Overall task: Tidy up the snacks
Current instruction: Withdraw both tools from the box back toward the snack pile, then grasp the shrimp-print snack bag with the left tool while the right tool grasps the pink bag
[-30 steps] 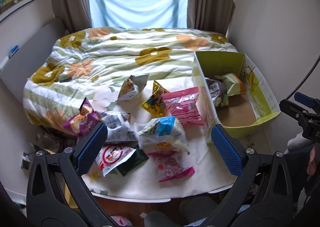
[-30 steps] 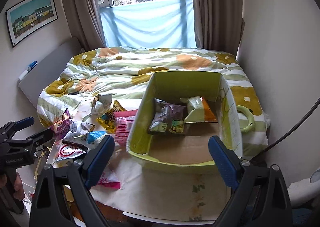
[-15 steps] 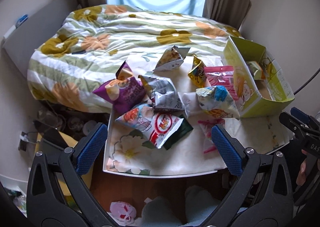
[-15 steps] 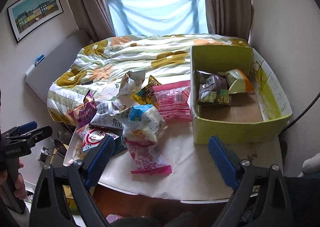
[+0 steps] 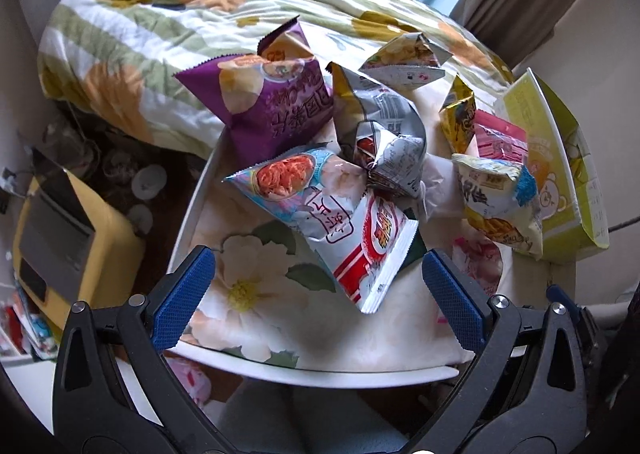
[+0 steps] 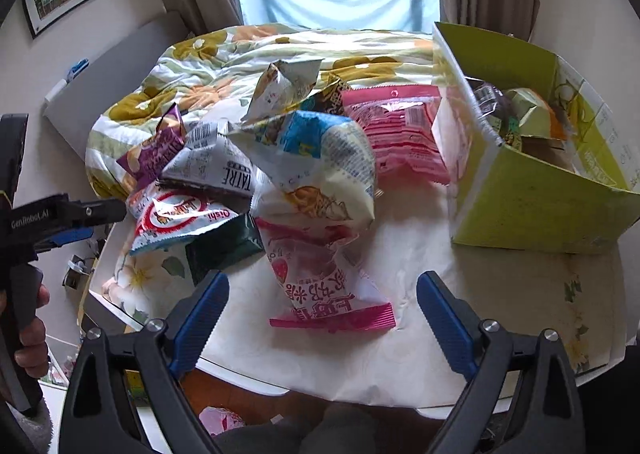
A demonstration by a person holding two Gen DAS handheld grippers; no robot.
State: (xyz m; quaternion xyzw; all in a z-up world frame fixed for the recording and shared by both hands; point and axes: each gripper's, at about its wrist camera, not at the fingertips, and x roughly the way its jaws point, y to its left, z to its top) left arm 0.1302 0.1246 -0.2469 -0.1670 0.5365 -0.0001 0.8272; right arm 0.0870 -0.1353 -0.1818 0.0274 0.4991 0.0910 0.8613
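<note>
Several snack bags lie piled on a small white table [image 5: 360,378]. My left gripper [image 5: 318,300] is open and empty, just in front of a red-and-white bag [image 5: 372,254] that lies under a blue shrimp-picture bag [image 5: 296,184]. A purple bag [image 5: 268,98] and a grey bag [image 5: 380,126] lie behind. My right gripper [image 6: 322,322] is open and empty, its jaws on either side of a pink strawberry bag [image 6: 324,282]. A white-and-blue bag [image 6: 320,166] sits behind it. The green box [image 6: 532,190] at the right holds a few snacks [image 6: 516,114].
A bed with a flowered quilt [image 6: 224,66] lies behind the table. A yellow box [image 5: 68,238] and clutter sit on the floor at the left. The left gripper also shows at the left edge of the right wrist view [image 6: 60,222]. A wall stands right of the green box.
Both grippers have moved down and closer to the snack pile. The left one has swung left toward the red-and-white bag; the right one has come over the pink strawberry bag.
</note>
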